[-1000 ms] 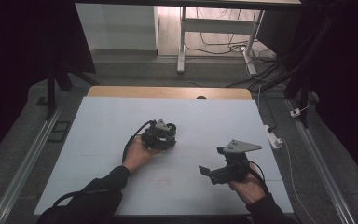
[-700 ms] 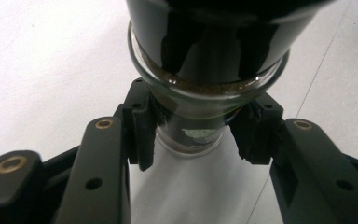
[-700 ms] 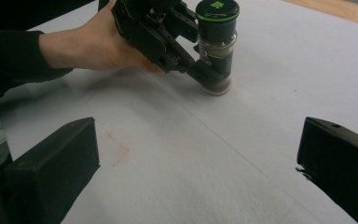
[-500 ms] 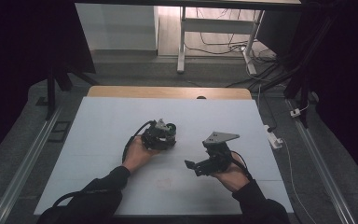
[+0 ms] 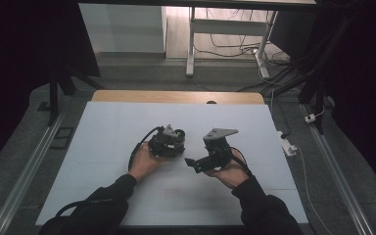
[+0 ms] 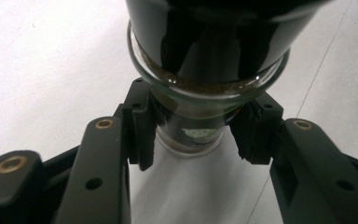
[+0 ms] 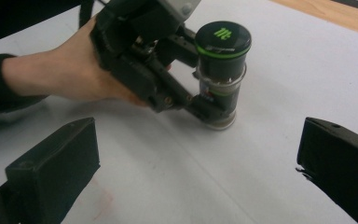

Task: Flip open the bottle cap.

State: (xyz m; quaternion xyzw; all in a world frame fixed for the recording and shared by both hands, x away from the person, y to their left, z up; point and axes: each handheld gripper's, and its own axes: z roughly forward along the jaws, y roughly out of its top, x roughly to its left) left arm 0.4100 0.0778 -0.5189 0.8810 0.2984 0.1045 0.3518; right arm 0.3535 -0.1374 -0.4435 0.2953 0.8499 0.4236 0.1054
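Observation:
A small glass jar point(image 7: 220, 79) with a black lid and green logo stands upright on the white table point(image 5: 103, 127). Brown powder shows through its glass point(image 6: 205, 88). My left gripper point(image 7: 213, 111) is shut on the jar's lower body, one jaw pad on each side point(image 6: 198, 133). In the high view the left gripper point(image 5: 175, 145) and the jar point(image 5: 178, 133) sit mid-table. My right gripper point(image 5: 192, 164) is just right of them, pointing left at the jar. Its jaws stand wide open point(image 7: 196, 163), nothing between them, a short way from the jar.
The table's wooden far edge point(image 5: 176, 96) lies beyond the white sheet. A white power strip point(image 5: 287, 145) and cables lie on the floor at the right. Table legs and cables point(image 5: 225, 49) stand farther back. A faint reddish smudge point(image 7: 103, 204) marks the sheet.
My right gripper has moved left and a little forward, closing in on the jar. The left gripper and jar have stayed in place.

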